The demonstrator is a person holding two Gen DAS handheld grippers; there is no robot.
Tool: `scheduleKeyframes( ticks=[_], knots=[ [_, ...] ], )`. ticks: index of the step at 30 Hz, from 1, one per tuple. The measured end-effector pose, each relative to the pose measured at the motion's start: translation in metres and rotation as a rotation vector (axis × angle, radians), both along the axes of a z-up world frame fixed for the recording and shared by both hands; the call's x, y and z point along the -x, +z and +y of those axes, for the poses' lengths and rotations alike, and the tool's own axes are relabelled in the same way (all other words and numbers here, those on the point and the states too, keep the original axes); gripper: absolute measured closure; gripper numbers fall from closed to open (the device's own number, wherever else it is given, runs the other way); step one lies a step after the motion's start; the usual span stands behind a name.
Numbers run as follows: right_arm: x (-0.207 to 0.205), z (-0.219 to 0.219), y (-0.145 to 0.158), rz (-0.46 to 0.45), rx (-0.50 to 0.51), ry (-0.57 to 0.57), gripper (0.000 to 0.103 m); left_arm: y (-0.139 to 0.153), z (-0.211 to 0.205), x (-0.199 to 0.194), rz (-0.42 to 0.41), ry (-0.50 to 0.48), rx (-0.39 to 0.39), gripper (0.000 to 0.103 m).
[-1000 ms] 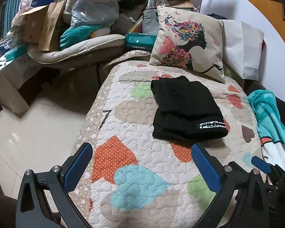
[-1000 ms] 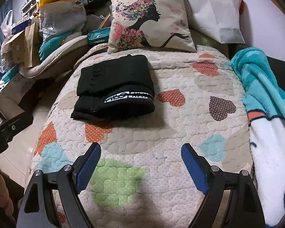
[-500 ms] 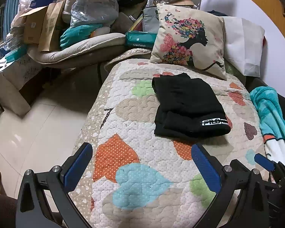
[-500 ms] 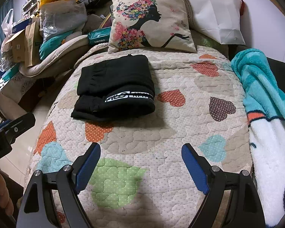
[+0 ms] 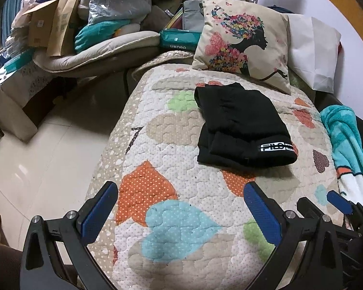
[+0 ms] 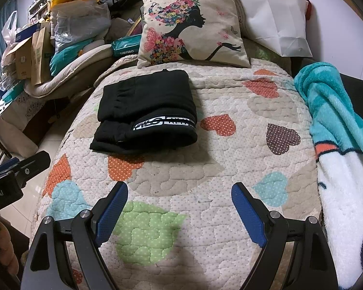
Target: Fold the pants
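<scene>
Black pants (image 5: 239, 125) lie folded in a compact stack on the heart-patterned quilt (image 5: 171, 217), with a white logo band on the near fold. They also show in the right wrist view (image 6: 147, 113). My left gripper (image 5: 181, 193) is open and empty, held well short of the pants over the near end of the quilt. My right gripper (image 6: 180, 193) is open and empty, also short of the pants, which lie ahead and to its left. The right gripper's tip shows at the lower right of the left wrist view (image 5: 338, 201).
A flower-lady cushion (image 6: 191, 26) and a white bag (image 6: 276, 17) stand behind the pants. A teal and white blanket (image 6: 338, 133) lies along the quilt's right side. Piled boxes, bags and bedding (image 5: 84, 24) fill the left, with tiled floor (image 5: 36, 159) beside the bed.
Both grippers have drawn back slightly and risen; the pants sit a little farther away in both views. The pants have not moved and both grippers stay open.
</scene>
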State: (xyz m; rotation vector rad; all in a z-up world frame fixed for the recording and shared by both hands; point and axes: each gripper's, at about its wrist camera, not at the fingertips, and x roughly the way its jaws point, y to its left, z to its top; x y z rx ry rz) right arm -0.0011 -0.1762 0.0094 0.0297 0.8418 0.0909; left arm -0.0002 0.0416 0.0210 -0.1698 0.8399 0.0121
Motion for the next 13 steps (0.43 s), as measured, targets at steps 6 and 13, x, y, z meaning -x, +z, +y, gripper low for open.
scheduleKeyframes(
  ticks=[6,13],
  knots=[
    [-0.001,0.001,0.0,0.001,0.005,0.013,0.012,-0.006,0.0,-0.004,0.04,-0.024,0.043,0.0],
    [-0.002,0.002,-0.002,0.013,0.005,0.029,0.011,-0.017,0.002,-0.009,0.09,-0.019,0.065,0.0]
  ],
)
